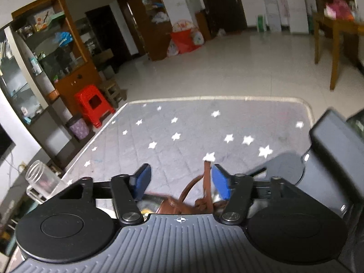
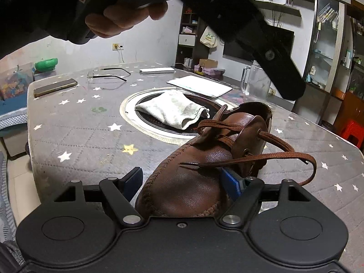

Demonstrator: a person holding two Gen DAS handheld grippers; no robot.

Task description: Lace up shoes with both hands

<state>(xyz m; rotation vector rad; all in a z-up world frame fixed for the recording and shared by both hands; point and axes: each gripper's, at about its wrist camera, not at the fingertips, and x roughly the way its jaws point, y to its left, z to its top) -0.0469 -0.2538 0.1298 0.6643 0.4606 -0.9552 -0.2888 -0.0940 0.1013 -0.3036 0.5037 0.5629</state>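
A brown leather shoe (image 2: 193, 177) lies on the star-patterned table, toe toward the right wrist camera. My right gripper (image 2: 182, 182) is open, its blue pads (image 2: 229, 182) on either side of the toe. A brown lace (image 2: 261, 157) runs through the eyelets, one loose end lying across the toe and one looping right. My left gripper (image 1: 179, 177) is open above the shoe (image 1: 173, 204); a lace end (image 1: 206, 177) stands up beside its right pad (image 1: 219, 183), not pinched. The left gripper's body and the hand holding it show at the top of the right wrist view (image 2: 238, 13).
On the table are a white cloth (image 2: 173, 109) in a round recess, a phone (image 2: 55, 87), glasses (image 2: 107, 74), papers (image 2: 200, 86) and a glass mug (image 2: 256, 82). A glass jar (image 1: 39, 179) stands at the table's left edge. A red stool (image 1: 94, 104) is on the floor.
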